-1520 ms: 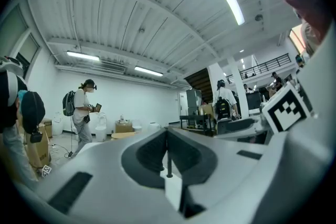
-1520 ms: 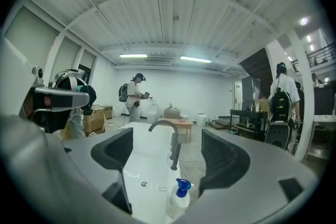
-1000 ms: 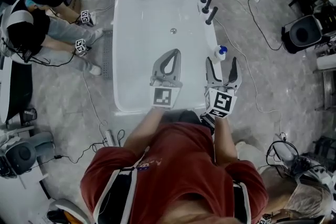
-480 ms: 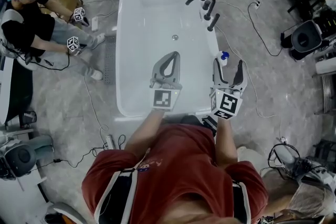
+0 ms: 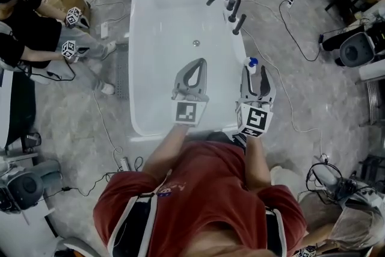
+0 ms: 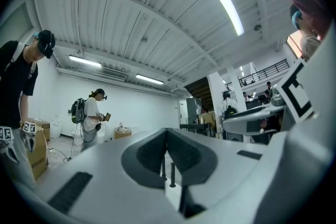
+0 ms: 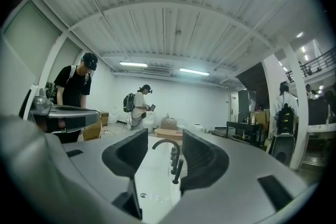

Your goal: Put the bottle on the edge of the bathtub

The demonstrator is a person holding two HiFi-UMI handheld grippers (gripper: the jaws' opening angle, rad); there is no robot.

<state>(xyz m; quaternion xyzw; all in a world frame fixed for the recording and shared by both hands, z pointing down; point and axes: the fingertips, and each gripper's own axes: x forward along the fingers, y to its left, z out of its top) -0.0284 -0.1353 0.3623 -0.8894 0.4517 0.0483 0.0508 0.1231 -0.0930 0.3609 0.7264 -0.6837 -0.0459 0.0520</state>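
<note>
The right gripper point(image 5: 255, 74) has just been closing its jaws part way, nothing between them

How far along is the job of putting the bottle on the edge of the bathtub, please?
Done, it seems: the bottle stands on the bathtub's right rim, just beyond the right tongs. In hand: nothing. The right tongs have just been closing, with a gap and nothing between them; the left tongs are shut and empty. Left: probably only drawing the right tongs back.

A small white bottle point(image 5: 250, 65) with a blue cap stands on the white bathtub's point(image 5: 174, 15) right rim.
</note>
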